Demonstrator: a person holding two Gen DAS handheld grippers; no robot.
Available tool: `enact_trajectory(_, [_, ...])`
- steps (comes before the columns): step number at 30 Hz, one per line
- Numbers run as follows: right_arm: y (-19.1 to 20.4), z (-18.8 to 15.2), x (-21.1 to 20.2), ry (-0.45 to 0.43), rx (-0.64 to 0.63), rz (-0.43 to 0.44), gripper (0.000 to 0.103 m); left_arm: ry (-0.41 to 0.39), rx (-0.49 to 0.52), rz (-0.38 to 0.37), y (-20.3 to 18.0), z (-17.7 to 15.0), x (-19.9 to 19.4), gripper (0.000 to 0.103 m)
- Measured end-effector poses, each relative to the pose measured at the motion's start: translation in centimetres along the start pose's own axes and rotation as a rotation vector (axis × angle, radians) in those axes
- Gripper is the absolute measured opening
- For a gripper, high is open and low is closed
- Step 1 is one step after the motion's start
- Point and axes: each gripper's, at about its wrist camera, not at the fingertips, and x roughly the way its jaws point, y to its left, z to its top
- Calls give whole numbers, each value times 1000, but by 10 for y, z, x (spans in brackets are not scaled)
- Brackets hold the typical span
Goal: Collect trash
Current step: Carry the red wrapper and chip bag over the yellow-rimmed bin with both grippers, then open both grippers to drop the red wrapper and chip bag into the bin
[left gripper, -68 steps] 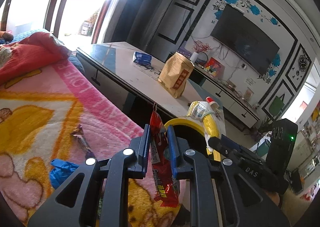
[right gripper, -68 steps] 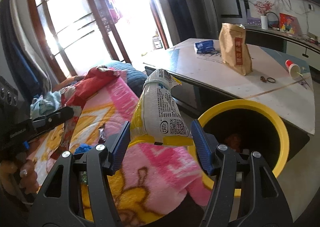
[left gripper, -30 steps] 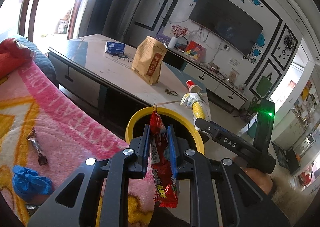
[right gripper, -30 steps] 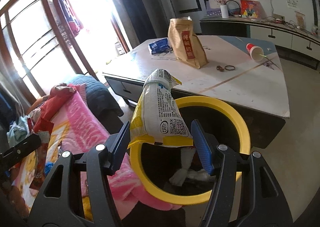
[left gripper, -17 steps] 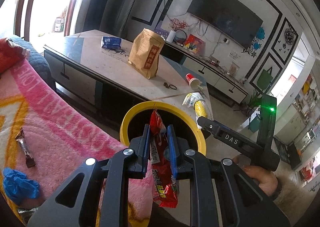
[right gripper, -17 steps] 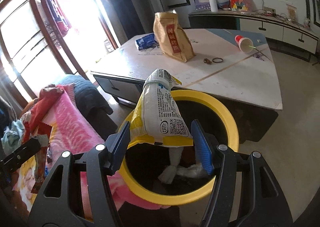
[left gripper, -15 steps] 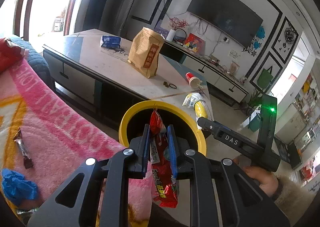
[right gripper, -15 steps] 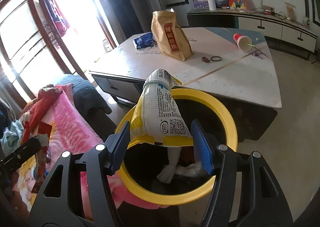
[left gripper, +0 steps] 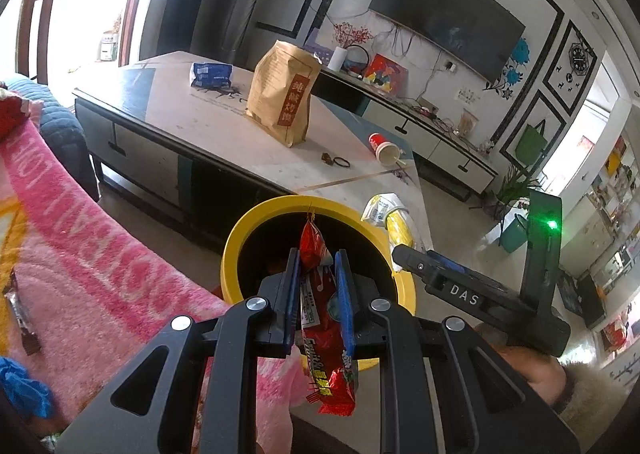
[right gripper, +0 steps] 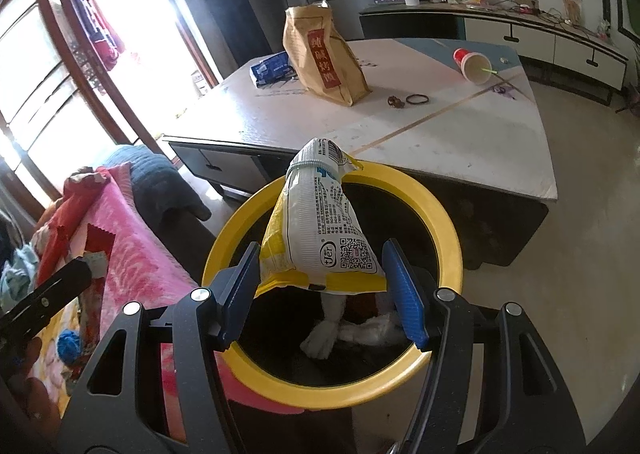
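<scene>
Left gripper (left gripper: pixel 316 286) is clamped nearly shut on a red snack wrapper (left gripper: pixel 326 334), which stands up past the fingertips and hangs below them; right gripper (right gripper: pixel 324 274) is about half open, its blue pads pressed against the sides of a white-and-yellow snack bag (right gripper: pixel 320 230). The yellow-rimmed bin (right gripper: pixel 452 250) sits directly ahead of and below both grippers, with white crumpled trash already visible at the bottom. Risk 1: the red wrapper's lower end appears to hang over the near rim, so on release it could catch there or slide out onto the pink blanket (left gripper: pixel 100 262) to the left gripper's left. Risk 2: the bag is light and puffy and may cling to one pad or drift as it falls. Risk 3: the two grippers sit close together over one opening, so they could knock each other if both release at once.
</scene>
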Motion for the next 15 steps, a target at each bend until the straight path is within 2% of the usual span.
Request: enact_trajectory(15, [-5, -3, 10, 39, 2, -8, 54, 41, -9, 6, -1, 9, 40, 17])
